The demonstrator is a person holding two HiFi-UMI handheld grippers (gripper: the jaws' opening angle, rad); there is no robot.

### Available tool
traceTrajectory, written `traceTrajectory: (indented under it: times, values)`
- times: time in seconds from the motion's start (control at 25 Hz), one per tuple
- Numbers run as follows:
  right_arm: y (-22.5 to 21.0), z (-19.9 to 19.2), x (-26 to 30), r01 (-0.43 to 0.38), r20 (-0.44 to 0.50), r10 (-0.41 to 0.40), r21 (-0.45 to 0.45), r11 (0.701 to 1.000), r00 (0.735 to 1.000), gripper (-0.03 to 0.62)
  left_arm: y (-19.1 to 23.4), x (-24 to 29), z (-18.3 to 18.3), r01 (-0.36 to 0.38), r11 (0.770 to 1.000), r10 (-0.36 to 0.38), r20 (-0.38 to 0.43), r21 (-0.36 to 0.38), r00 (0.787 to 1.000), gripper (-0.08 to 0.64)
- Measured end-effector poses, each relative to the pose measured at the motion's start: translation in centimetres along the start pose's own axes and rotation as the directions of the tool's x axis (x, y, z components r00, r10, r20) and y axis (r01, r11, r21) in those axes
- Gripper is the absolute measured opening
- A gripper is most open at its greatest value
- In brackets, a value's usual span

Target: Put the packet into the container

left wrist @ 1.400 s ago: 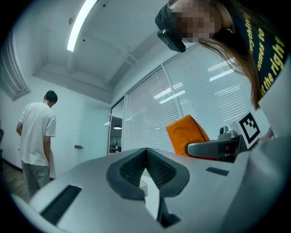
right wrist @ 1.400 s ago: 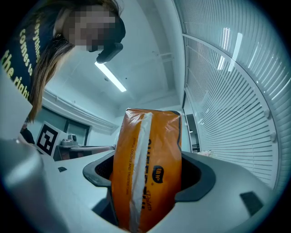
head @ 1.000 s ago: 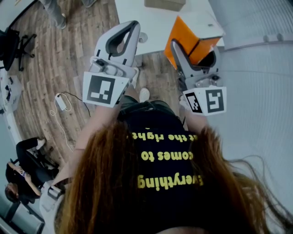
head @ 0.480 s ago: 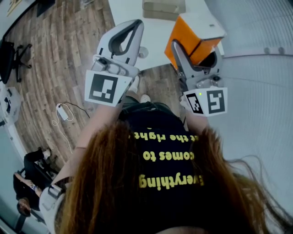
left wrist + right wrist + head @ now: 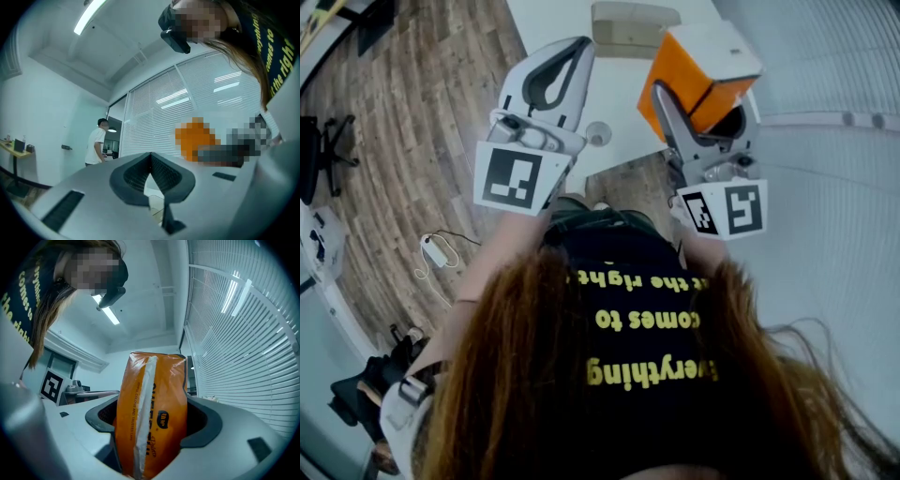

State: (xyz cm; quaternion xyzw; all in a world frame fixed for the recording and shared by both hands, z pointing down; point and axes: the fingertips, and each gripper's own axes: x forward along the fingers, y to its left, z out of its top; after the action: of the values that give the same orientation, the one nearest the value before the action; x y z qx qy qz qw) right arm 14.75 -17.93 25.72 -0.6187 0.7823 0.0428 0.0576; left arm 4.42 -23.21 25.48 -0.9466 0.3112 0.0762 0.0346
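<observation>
Gripping the packet (image 5: 151, 404) from both sides, the right gripper (image 5: 705, 94) has its fingers spread wide, pads pressed on the packet's flanks. The packet is orange with a white seam up its middle. It stands upright between the fingers, its top well above them (dark print runs beside the seam, mostly too small to read). In the head view it sits in front of the person, at the near edge of a white table (image 5: 623, 98).

A beige box (image 5: 633, 26) lies on the table farther back. The packet is outside it and near its right end as that view shows it.

The left gripper (image 5: 150, 157) is closed, fingertips meeting with nothing between them. It is held level beside the right one, also at the table's edge. A small round thing (image 5: 598, 134) rests on the table between the two grippers.

Below lies a wood floor (image 5: 422, 112) with a white adapter (image 5: 434, 251) and its cable. The left gripper view shows a person (image 5: 96, 140) in a white shirt standing by a doorway, next to a wall of blinds (image 5: 154, 126).
</observation>
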Motion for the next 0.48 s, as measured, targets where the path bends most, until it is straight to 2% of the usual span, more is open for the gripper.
traceTrajectory:
  times: [0.28,0.48]
  values:
    - [0.1,-1.1,3.1,0.038,-0.013,-0.038,-0.007,0.999,0.999,0.368,3.2,1.4,-1.4,0.039,0.999,-0.039,-0.011,-0.024,0.999,0.002]
    - [0.3,-0.9,2.5,0.050,-0.022,-0.050,-0.015,0.999,0.998,0.368,3.3,1.0,-1.2,0.043,0.998,-0.043,-0.004,-0.047,0.999,0.002]
